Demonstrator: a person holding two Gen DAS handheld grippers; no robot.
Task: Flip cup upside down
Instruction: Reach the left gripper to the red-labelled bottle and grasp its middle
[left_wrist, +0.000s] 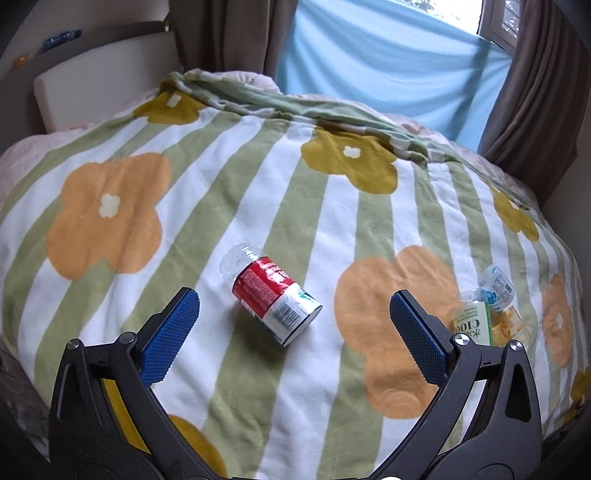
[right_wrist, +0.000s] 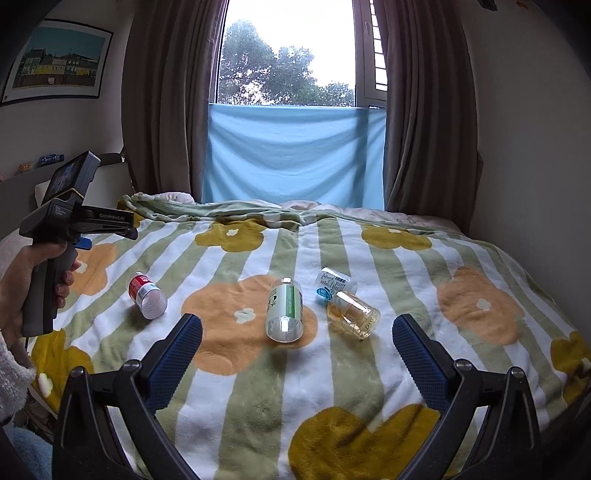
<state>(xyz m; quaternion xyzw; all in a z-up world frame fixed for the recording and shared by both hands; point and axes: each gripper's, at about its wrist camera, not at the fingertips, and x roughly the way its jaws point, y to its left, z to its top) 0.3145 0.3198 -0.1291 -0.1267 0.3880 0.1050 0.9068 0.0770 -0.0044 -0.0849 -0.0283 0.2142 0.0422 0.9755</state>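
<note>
Several cups made from clear cut-off bottles lie on their sides on a flowered, striped blanket (left_wrist: 332, 206). A red-and-white-labelled cup (left_wrist: 275, 299) lies just ahead of my left gripper (left_wrist: 294, 299), which is open and empty above the bed. The right wrist view shows this same red cup (right_wrist: 147, 295) at the left, below the hand-held left gripper (right_wrist: 85, 242). My right gripper (right_wrist: 297, 321) is open and empty, with a green-labelled cup (right_wrist: 284, 310) ahead between its fingers. A blue-labelled cup (right_wrist: 334, 284) and an amber-tinted cup (right_wrist: 352, 314) lie touching just to the right.
A person's hand (right_wrist: 22, 280) holds the left gripper's handle. Brown curtains (right_wrist: 166, 110) and a blue cloth (right_wrist: 295, 155) hang behind the bed. A headboard cushion (left_wrist: 103, 92) stands at the far left, and a wall (right_wrist: 524, 147) runs along the bed's right side.
</note>
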